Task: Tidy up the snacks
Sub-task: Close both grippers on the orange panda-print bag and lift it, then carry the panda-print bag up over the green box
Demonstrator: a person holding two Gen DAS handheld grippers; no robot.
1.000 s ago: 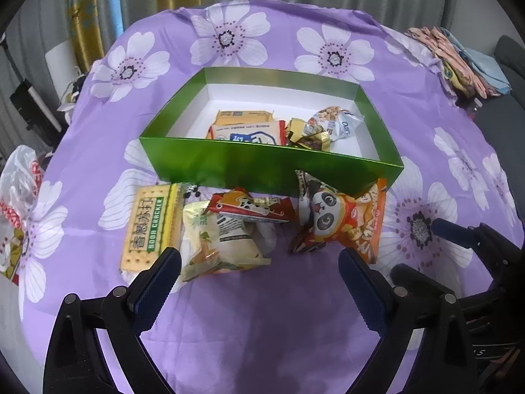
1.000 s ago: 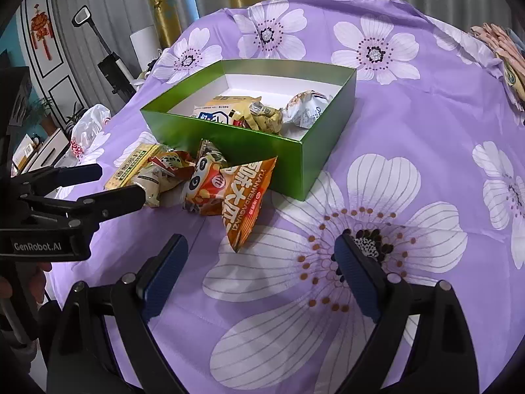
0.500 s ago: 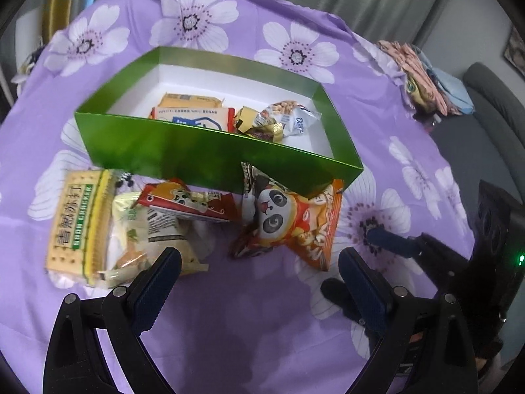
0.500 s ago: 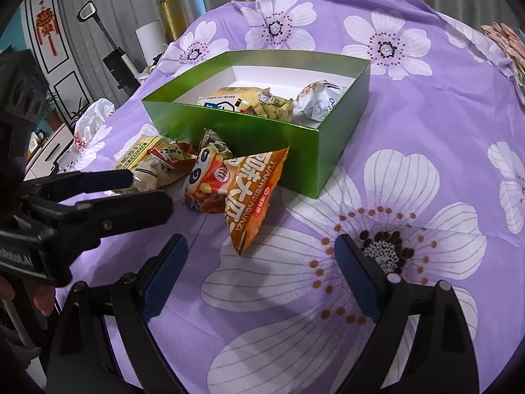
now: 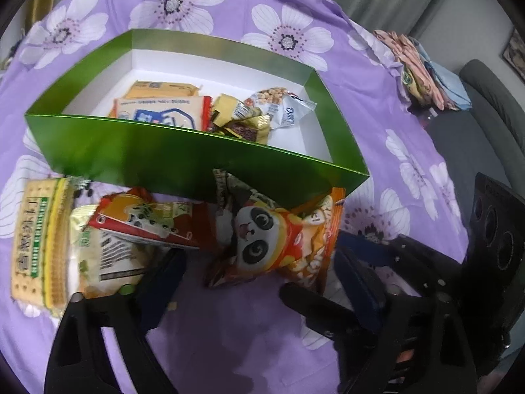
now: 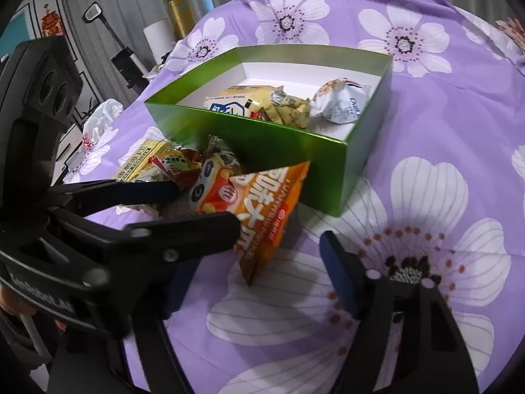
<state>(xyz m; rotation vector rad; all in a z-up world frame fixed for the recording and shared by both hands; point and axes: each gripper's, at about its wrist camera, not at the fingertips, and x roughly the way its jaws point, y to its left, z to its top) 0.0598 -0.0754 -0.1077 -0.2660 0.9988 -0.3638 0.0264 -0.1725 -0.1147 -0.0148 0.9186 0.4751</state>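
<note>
Tongs of the left hand (image 5: 259, 282) stand wide apart and hold nothing, their blue pads low over the purple flowered tablecloth (image 5: 229, 338), with the orange panda snack bag (image 5: 279, 246) lying between and just beyond them. In the right wrist view the left tongs (image 6: 203, 207) reach in from the left, one finger above the other, with the near end of that same orange bag (image 6: 259, 210) between and just past their tips; whether the fingers touch it cannot be told. The right tongs (image 6: 249, 285) are also wide and empty, hovering near the bag's lower corner over a large white flower on the cloth (image 6: 426, 216). The panda bag leans against the near wall of the green box (image 5: 183, 157), its top edge touching the cardboard. To its left a red snack packet with a cow-spotted figure (image 5: 141, 223) overlaps a pale wrapped snack (image 5: 108, 259), and farther left a yellow-green soda cracker pack (image 5: 39, 243) lies flat on the table. Inside the box, on its white floor, rest a cream packet with a blue emblem (image 5: 160, 111), a second tan packet behind it (image 5: 164, 89), some crumpled gold wrappers (image 5: 239, 118) and a white bag showing puffed snacks (image 5: 279, 105). At the far right edge of the table lies a heap of folded patterned cloth (image 5: 423, 69).
</note>
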